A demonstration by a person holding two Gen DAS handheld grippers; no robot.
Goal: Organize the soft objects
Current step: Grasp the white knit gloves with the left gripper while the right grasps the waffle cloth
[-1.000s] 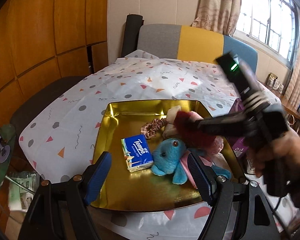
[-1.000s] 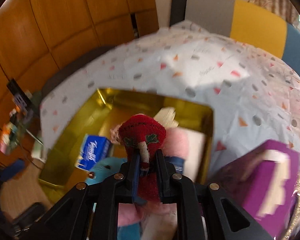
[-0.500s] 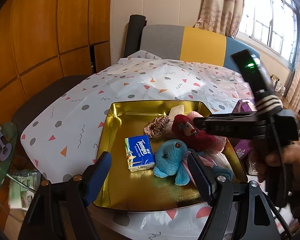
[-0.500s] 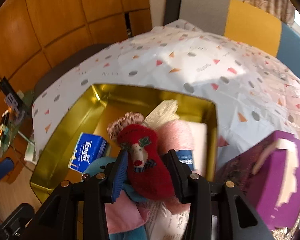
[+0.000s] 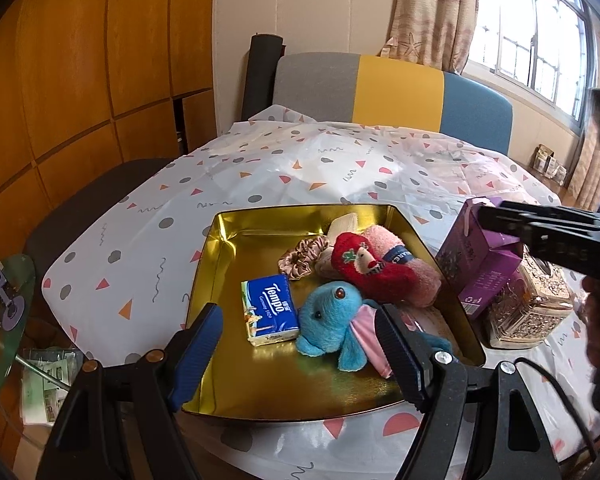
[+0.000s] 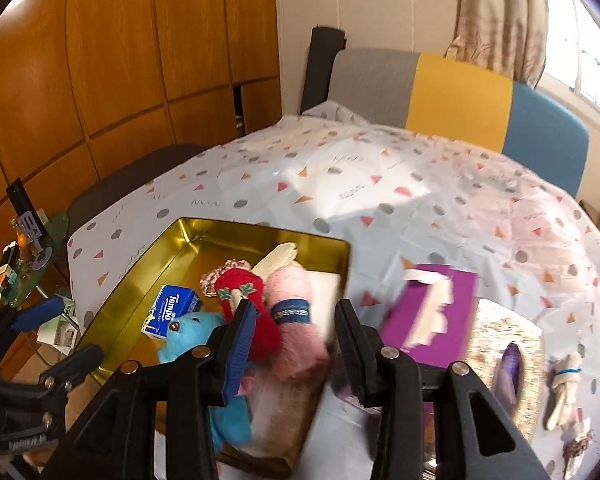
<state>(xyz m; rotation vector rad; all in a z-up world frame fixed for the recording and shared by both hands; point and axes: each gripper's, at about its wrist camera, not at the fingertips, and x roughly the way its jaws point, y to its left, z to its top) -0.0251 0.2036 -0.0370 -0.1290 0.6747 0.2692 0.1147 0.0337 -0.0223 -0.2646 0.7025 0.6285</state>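
Red plush sock lying in gold tray against pink roll, left tongs and right tongs spread wide, empty

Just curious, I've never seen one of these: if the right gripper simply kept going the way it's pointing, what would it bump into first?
Probably the pink rolled sock lying in the gold tray: it sits between the open fingers of the right gripper, beside the red sock. Depth is hard to judge here.

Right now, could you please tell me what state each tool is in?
Left tool: open, holding nothing, above the gold tray.
Right tool: open, holding nothing; the red sock lies in the tray.
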